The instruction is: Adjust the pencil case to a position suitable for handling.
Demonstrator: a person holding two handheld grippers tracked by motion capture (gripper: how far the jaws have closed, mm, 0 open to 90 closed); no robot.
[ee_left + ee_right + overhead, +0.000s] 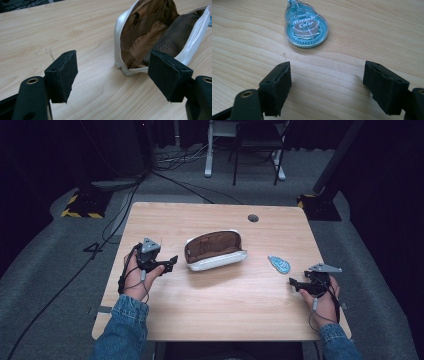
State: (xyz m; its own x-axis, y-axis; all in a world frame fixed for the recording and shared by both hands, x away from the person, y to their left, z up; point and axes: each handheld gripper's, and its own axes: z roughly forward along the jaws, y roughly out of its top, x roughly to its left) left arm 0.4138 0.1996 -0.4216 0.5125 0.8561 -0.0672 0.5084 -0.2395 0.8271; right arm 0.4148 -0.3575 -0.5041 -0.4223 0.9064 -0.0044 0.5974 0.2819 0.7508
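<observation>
A soft white fabric pouch with a brown lining and a mesh pocket (215, 251) lies unzipped and gaping near the middle of the light wooden counter (220, 315). A small teal-and-clear plastic correction-tape dispenser, pear-shaped (279, 264), lies flat between the pouch and the counter's right edge.

The left tongs (171, 262) stand wide open with nothing between them, just beside the pouch's left end; in the left gripper view the pouch (160, 37) gapes just past the pads (63, 75). The right tongs (293, 284) are also open and empty, near the right edge, pointed at the dispenser (306, 27), which lies a little ahead of the jaws.

The dispenser looks light, rigid and smooth, so it may skate on the wood or slip from a loose pinch; across its broad round body seems the surest hold. The pouch is limp and will sag or fold, so its stitched rim by the zip (118, 32) is probably the best place to grip and hold it open.
</observation>
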